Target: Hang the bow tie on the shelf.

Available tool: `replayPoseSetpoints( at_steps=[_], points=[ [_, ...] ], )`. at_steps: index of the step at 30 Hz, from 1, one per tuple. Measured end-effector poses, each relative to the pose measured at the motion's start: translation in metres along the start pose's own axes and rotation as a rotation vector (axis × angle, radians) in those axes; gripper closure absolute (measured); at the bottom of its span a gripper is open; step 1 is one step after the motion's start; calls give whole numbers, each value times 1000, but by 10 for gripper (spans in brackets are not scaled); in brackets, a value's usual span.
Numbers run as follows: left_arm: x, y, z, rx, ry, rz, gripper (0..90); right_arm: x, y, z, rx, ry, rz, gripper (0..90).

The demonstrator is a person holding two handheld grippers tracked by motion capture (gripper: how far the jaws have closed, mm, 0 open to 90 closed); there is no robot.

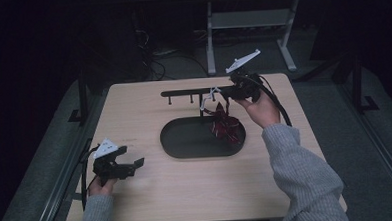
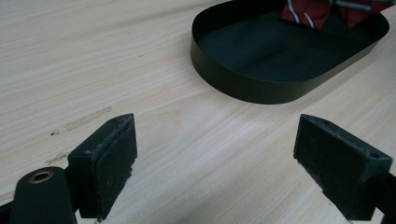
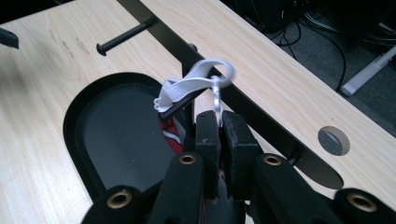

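1. Light wooden table (image 1: 134, 118), seen from above, with a black oval tray (image 1: 185, 141) near its middle and a black rack (image 1: 193, 92) with short pegs along the tray's far side.
2. Inside the tray, at its right end: a dark red necktie (image 1: 224, 125) with pale stripes, bunched in folds, part resting on the tray floor and part rising toward the rack. Rest of the tray floor bare and black.
3. From the left gripper view, the same red striped fabric (image 2: 317, 11) at the far end of the tray (image 2: 243, 84), the near wall of the tray standing upright.
4. Right gripper (image 1: 232, 92) held above the tray's far right corner, just beside the rack, clenched on a thin white plastic hook (image 3: 217, 100).
5. In the right gripper view (image 3: 218, 135), pads pinched together on that hook, which hangs from a white clip (image 3: 196, 81) looped over a black peg (image 3: 180, 106); red tie fabric (image 3: 172, 135) showing just below the clip.
6. Left gripper (image 1: 129, 166) near the table's left near corner, well apart from the tray, resting low over bare wood.
7. Left gripper (image 2: 217, 163) released: pads spread wide, nothing between them but table (image 2: 93, 56).
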State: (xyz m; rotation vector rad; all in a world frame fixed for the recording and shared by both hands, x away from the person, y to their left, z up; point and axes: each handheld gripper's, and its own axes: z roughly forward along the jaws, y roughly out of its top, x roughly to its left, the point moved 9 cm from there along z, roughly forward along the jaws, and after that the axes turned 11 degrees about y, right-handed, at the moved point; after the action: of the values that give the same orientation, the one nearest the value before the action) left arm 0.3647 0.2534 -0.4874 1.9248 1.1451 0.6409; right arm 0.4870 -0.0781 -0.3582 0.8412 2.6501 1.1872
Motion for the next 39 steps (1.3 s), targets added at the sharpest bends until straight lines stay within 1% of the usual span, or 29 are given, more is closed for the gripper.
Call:
replayPoseSetpoints(
  at_steps=[2,6,12,19,35,36,39],
  points=[
    [0,0,0,0,-1,0,130,0,-1,1,4,-3,0,832],
    [-1,0,0,-1,-1,-1,130,1,-3,0,4,6,7,831],
    [-1,0,0,1,0,0,130,2,-4,-2,-3,15,6,818],
    [0,0,0,0,-1,-1,130,3,-4,-5,-12,36,5,797],
    [-1,0,-1,0,0,0,130,4,-10,-9,-20,44,10,771],
    [0,0,0,1,0,0,130,3,-11,-10,-12,46,6,766],
    [0,0,-1,-1,1,2,130,4,-11,-12,-18,43,15,762]
  ],
)
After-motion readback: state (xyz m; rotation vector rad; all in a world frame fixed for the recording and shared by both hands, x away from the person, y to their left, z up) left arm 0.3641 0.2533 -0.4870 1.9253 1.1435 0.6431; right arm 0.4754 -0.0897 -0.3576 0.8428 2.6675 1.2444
